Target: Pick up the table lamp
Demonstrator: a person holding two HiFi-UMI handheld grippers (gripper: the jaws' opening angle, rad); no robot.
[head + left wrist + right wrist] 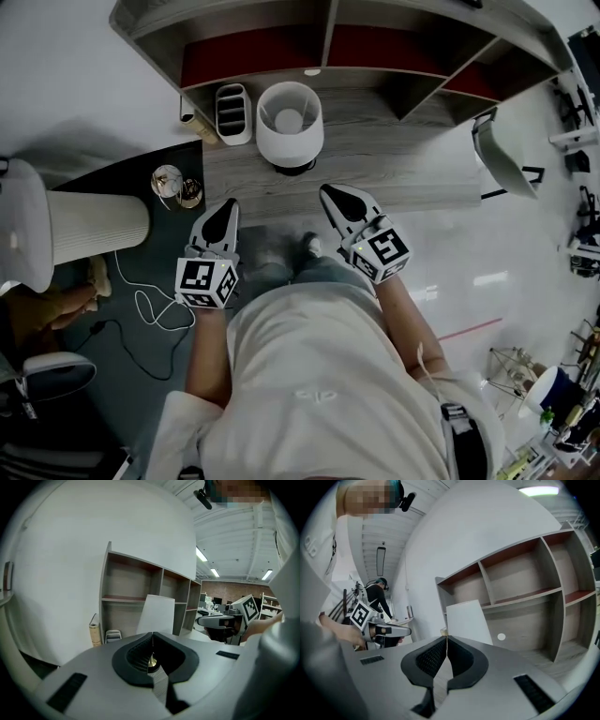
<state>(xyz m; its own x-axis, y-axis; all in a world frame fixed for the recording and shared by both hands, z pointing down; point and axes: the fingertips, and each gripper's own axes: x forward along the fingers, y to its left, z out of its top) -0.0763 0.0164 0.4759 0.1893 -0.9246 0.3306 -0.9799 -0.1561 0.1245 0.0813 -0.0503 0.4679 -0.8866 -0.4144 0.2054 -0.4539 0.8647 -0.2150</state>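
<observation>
The table lamp [290, 123] has a white drum shade and a dark base; it stands on the grey wooden desk [394, 169] under the shelf unit. Its shade also shows in the left gripper view [157, 614] and the right gripper view [468, 621], straight beyond the jaws. My left gripper [228, 205] is shut and empty, short of the lamp at its lower left. My right gripper [326, 192] is shut and empty too, just below and right of the lamp. Neither touches it.
A white slotted organiser [233, 113] stands left of the lamp. The shelf unit [328, 37] rises behind the desk. A white cylindrical bin [94, 227], small round metal things [176, 186] and a white cable [150, 305] lie on the dark floor mat at left. A chair [502, 155] stands at right.
</observation>
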